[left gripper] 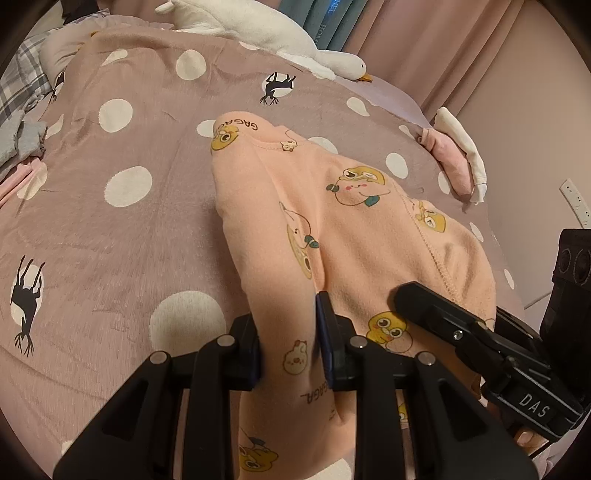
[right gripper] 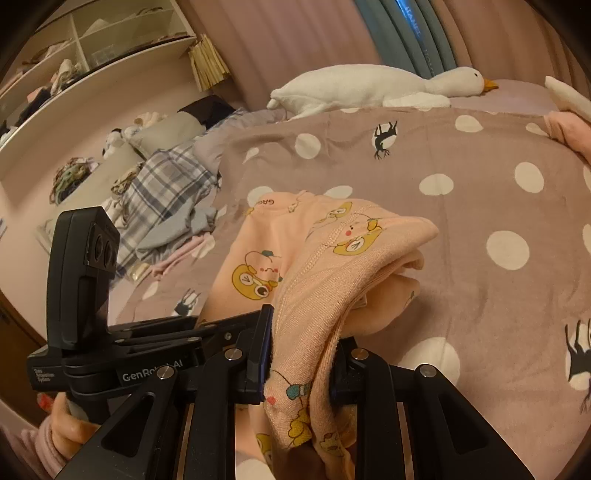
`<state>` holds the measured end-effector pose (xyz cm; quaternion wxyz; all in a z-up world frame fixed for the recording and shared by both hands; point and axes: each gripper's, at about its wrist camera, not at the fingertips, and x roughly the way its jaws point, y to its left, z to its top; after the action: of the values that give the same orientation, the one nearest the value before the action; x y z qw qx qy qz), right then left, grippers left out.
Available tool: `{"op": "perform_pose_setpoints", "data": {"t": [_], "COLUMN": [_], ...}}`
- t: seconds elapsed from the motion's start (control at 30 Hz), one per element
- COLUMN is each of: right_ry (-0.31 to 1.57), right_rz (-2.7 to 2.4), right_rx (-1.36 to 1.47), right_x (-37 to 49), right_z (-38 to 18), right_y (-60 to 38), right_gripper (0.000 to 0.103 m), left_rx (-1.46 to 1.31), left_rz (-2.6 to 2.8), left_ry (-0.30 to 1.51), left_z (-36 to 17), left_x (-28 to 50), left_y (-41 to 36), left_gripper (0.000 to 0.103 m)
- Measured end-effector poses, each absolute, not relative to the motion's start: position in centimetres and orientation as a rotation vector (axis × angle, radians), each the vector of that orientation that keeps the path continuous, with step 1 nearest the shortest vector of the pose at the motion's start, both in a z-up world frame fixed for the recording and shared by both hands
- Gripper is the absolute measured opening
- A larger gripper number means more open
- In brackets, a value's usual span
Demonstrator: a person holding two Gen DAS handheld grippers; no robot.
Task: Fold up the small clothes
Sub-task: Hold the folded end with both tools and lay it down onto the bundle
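A small peach garment [left gripper: 354, 221] printed with yellow cartoon figures lies partly on the spotted bedspread [left gripper: 122, 229] and is lifted at its near end. My left gripper [left gripper: 291, 350] is shut on a bunched fold of it. My right gripper [right gripper: 299, 354] is shut on another thick fold of the same garment [right gripper: 332, 266], just to the right. The right gripper's body [left gripper: 480, 332] shows in the left wrist view, and the left gripper's body [right gripper: 85, 280] shows in the right wrist view. The garment's far end with "GAGA" lettering rests on the bed.
A white plush goose [left gripper: 258, 26] lies along the far edge of the bed. Folded pink and white clothes [left gripper: 458, 158] sit at the right edge. A plaid and grey clothes heap [right gripper: 162, 199] lies at the left. Shelves [right gripper: 92, 48] and curtains [right gripper: 424, 33] stand behind.
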<state>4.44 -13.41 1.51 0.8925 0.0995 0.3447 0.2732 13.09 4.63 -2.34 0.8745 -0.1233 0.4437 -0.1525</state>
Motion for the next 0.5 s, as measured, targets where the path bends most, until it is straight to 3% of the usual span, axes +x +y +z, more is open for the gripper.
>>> {"op": "perform_pose_setpoints", "data": {"t": [0.5], "right_ry": [0.766], "right_rz": [0.551], "right_rx": [0.227], "right_x": [7.1], "right_z": [-0.8], "right_y": [-13.9], "right_gripper": [0.025], "left_rx": [-0.239], "left_rz": [-0.292], "left_ry": [0.979], "left_z": [-4.9], "left_x": [15.4], "left_y": [3.9], "left_gripper": [0.025]}}
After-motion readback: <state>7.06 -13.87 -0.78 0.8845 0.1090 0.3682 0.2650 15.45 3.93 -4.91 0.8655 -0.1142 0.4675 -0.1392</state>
